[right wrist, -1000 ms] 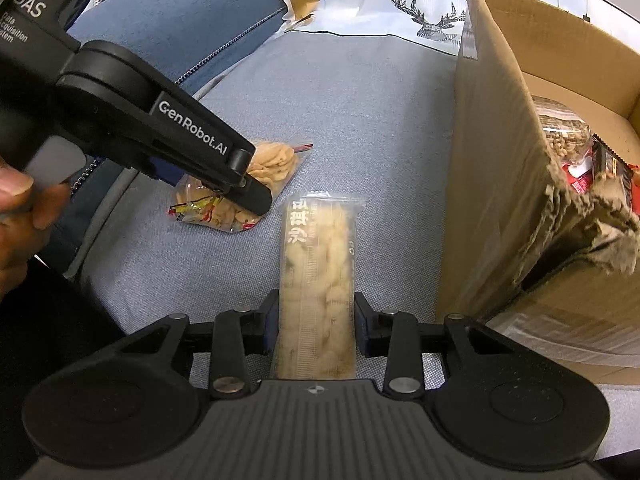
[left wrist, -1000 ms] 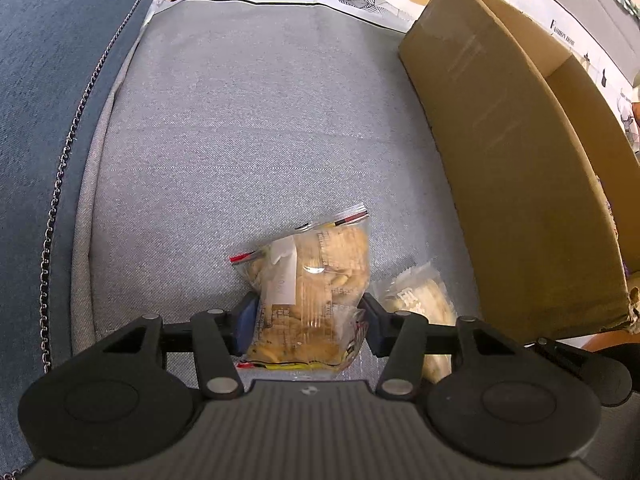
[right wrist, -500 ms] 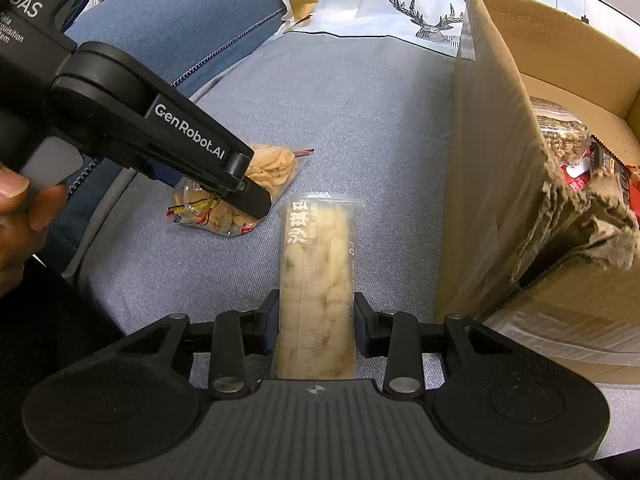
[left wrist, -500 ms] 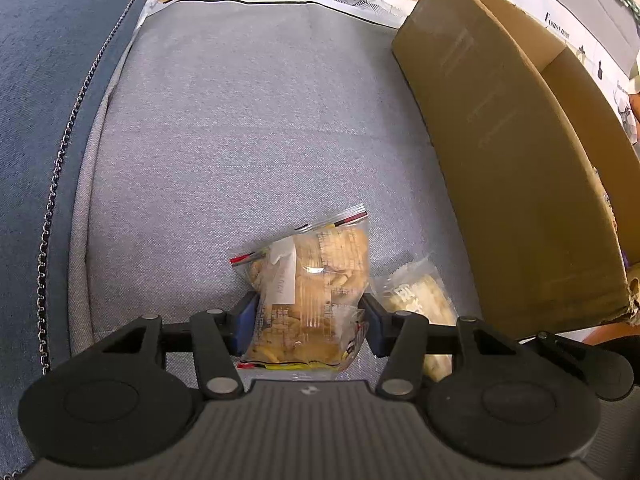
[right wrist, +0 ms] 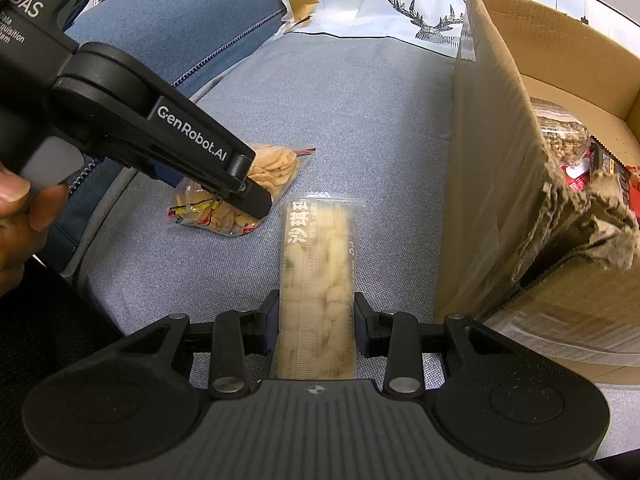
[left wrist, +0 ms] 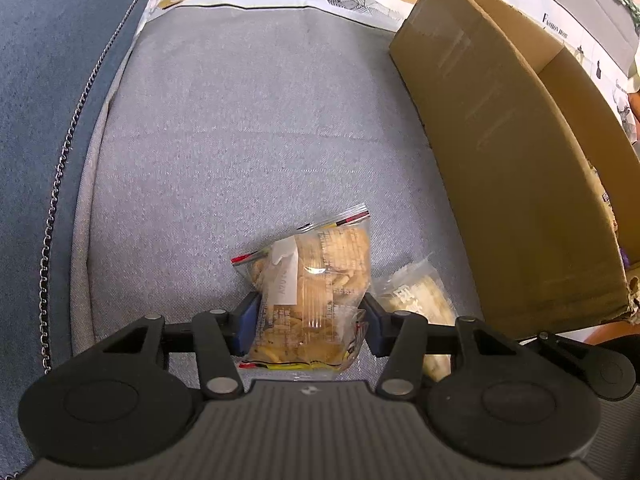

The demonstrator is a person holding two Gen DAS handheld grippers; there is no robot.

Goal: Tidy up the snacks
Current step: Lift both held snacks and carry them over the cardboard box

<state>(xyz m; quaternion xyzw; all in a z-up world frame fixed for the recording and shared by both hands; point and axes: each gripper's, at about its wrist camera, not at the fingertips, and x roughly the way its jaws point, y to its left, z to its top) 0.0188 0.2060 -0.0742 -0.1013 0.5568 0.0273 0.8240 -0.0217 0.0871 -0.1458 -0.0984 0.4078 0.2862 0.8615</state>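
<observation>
Nothing moved; long packet (right wrist: pixel 318 276) near end hidden.

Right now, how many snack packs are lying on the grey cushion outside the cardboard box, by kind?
Clear squarish bag of golden crackers: 1
Long clear pack of pale puffed-rice bar: 1
Total: 2
Each has a gripper closed on it; the brown cardboard box holds more, uncounted.

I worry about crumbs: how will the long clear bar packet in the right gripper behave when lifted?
Gripped near one end, the long packet will probably sag little; its filling looks like one firm bar. The glossy film may slip between the right gripper pads. A hard squeeze could crumble it.
</observation>
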